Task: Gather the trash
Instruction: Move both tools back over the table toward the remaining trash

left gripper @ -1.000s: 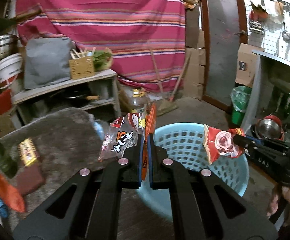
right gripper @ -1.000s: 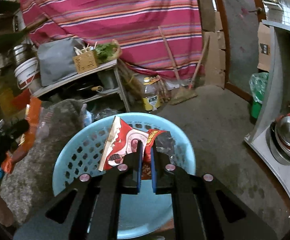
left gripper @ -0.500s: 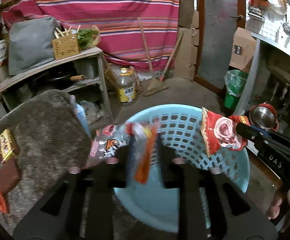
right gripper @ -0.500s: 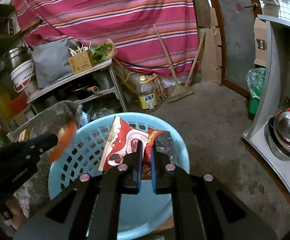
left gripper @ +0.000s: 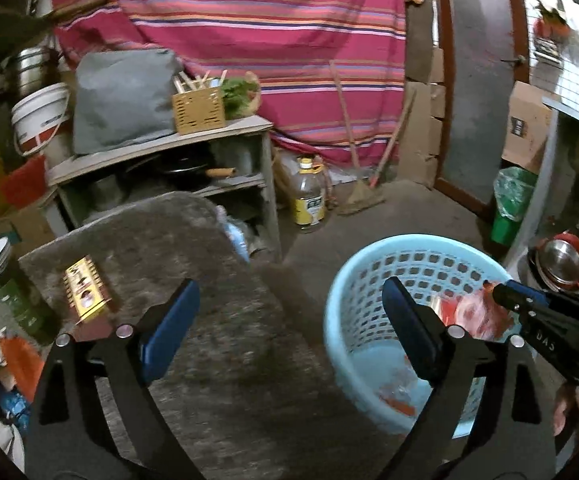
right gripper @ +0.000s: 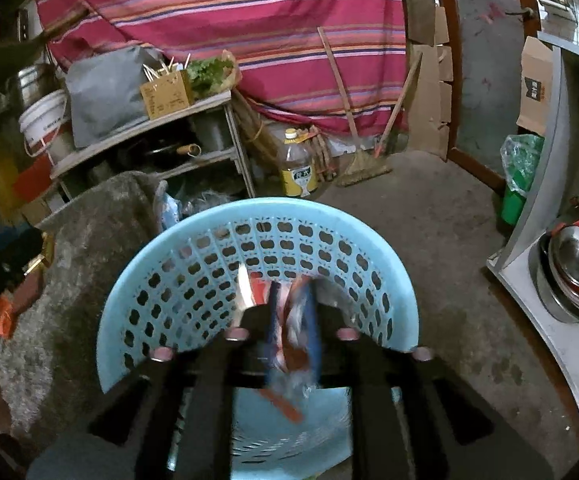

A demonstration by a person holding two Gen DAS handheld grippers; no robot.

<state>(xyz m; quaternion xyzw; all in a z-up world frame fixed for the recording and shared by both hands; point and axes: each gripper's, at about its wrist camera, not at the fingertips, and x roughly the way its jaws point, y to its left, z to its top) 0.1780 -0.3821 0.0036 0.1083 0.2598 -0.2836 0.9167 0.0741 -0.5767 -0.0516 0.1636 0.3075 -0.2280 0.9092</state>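
Left gripper (left gripper: pixel 289 328): fingers spread wide, nothing between them; it sits low over the grey rug (left gripper: pixel 193 280), with its right finger overlapping the near-left rim of the blue basket (left gripper: pixel 369 264) in its own view; judged free to take the next piece.

Right gripper (right gripper: pixel 293 324): blurred; blue pads a little apart with the red snack wrapper (right gripper: pixel 289 344) between them; cannot tell whether it is pinched or just let go; gripper is inside the basket mouth, which suits a drop where the wrapper cannot miss.

Basket floor: an orange-red scrap (left gripper: pixel 399 404) lies on it, right view shows one too, so some trash is already collected.

Rug, near left: gold-and-red packet (left gripper: pixel 85 296) lies flat, just left of the left gripper; orange wrapper (left gripper: pixel 17 364) at the near-left edge beside a green bottle (left gripper: pixel 5 280); both look like trash not yet collected; the packet is the closest candidate.

Farther: wooden shelf (left gripper: pixel 161 148) with a slotted box (left gripper: pixel 197 110) on top; yellow-labelled oil jug (left gripper: pixel 309 196) on the floor to its right; broom (left gripper: pixel 361 196) leaning on the striped cloth (left gripper: pixel 249 20) at the back; green bin (left gripper: pixel 511 208) far right.
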